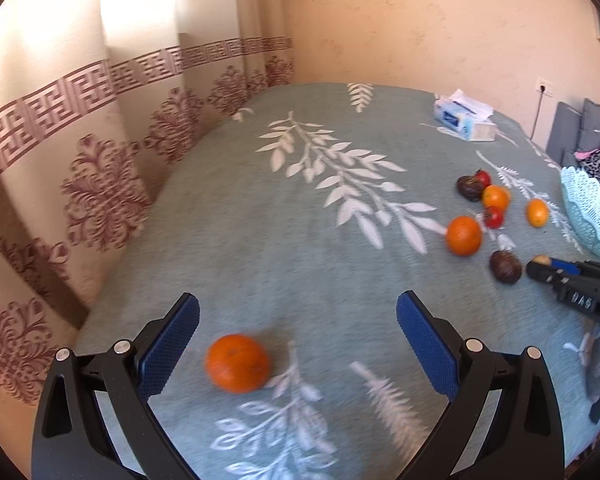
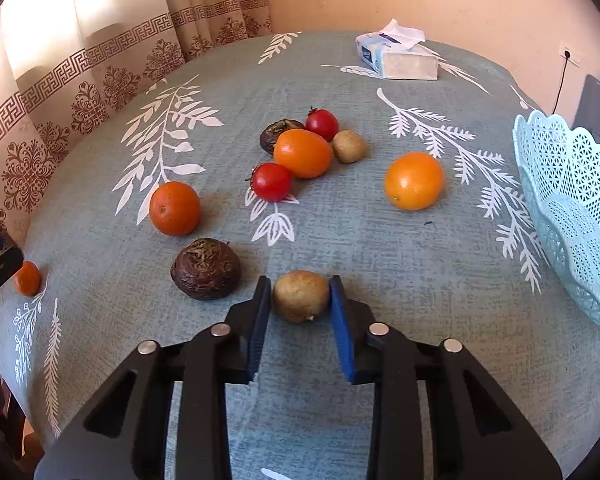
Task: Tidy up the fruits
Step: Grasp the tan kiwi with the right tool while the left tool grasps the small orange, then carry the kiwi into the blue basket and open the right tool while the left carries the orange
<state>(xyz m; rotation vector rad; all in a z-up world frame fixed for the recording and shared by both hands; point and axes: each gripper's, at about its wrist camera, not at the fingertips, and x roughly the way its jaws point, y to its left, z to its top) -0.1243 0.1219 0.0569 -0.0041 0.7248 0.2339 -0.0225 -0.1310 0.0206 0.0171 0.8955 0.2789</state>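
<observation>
The right gripper is clenched on a small, brown, rough-skinned round fruit, its blue ribbed fingers pressing either flank while the fruit sits on the grey-green leaf-patterned cloth of the worktop. The grip across the widest part looks chosen to stop the fruit rolling on lift. Just left of the fingers lies a dark, wrinkled round fruit; beyond the fingertips are a deep-orange tangerine, two red tomatoes, an oval orange fruit and a round yellow-orange fruit. Far right of the fingers stands the pale-blue lattice plastic basket, the likely destination. The left gripper is released, fingers spread wide, with a second tangerine on the cloth between them, nearer the left finger and untouched, apparently lined up for the next pick.
</observation>
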